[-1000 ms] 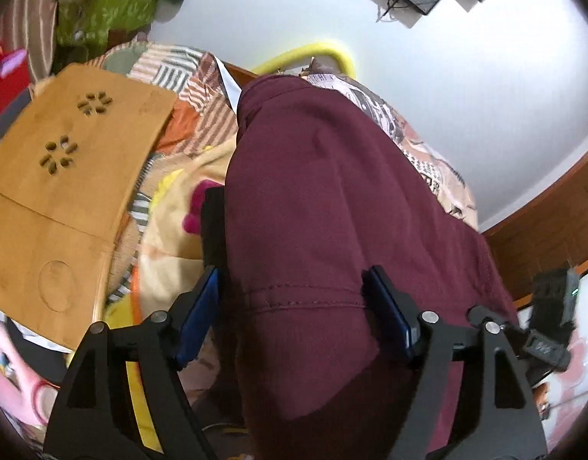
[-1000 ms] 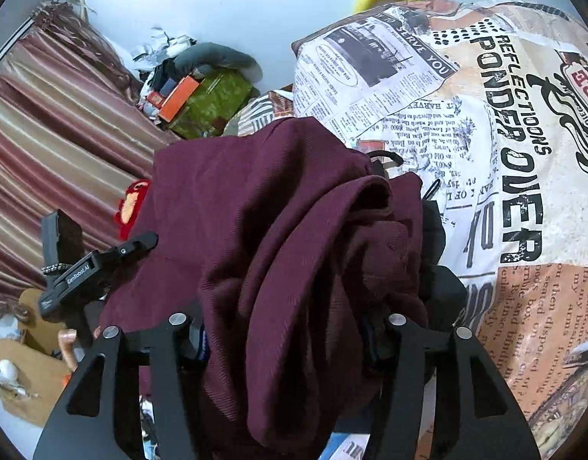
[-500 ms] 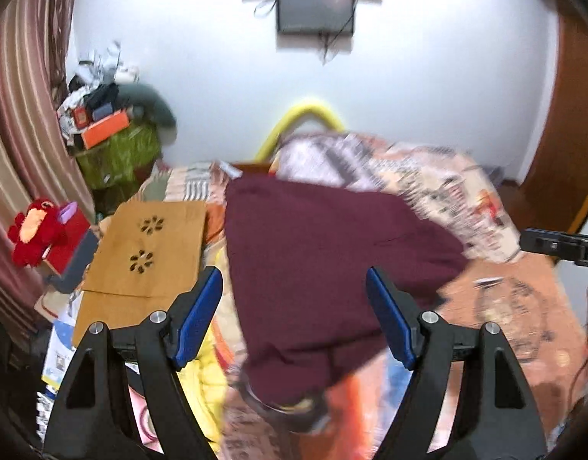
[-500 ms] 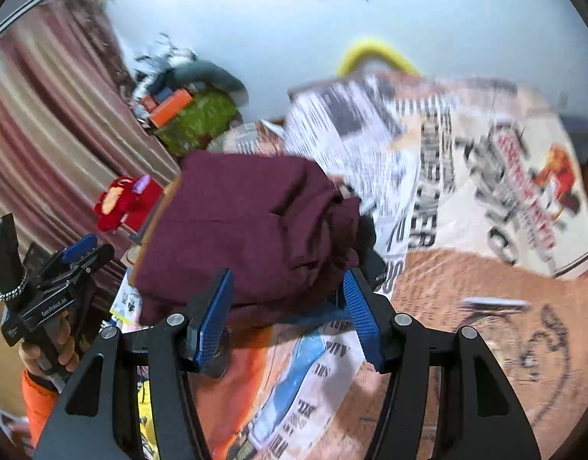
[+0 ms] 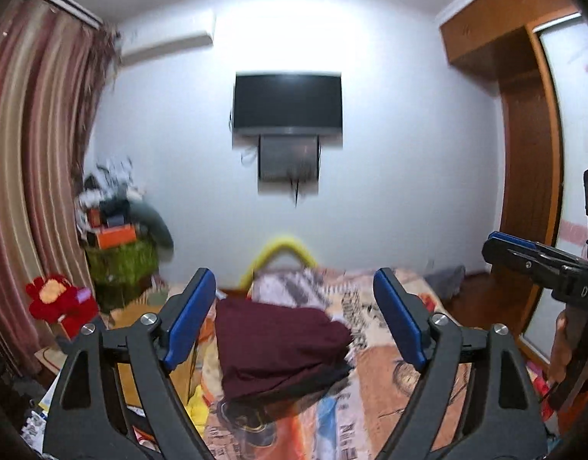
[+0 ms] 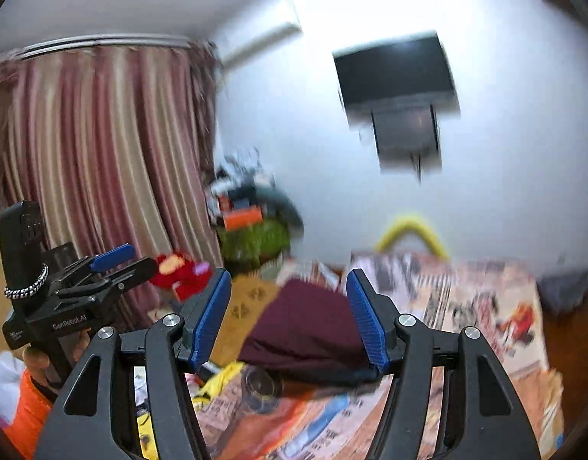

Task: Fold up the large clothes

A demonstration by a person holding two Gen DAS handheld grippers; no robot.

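A maroon garment (image 5: 278, 341) lies folded in a stack on the printed bedspread (image 5: 386, 360), on top of a dark layer. It also shows in the right wrist view (image 6: 309, 329). My left gripper (image 5: 294, 322) is open and empty, held well back from the garment and above it. My right gripper (image 6: 290, 318) is open and empty too, also back from the stack. Each gripper shows at the edge of the other's view: the right one (image 5: 524, 257), the left one (image 6: 102, 268).
A wooden lap desk (image 6: 247, 303) lies left of the stack. A red plush toy (image 5: 52, 299), a cluttered green bag (image 5: 121, 260) and striped curtains (image 5: 29, 176) stand at the left. A TV (image 5: 288, 101) hangs on the far wall. A wooden wardrobe (image 5: 531, 176) is at the right.
Both grippers let go of the maroon garment, opened, and pulled back and up from it. The garment now lies on the bed. The views tilted up toward the wall.
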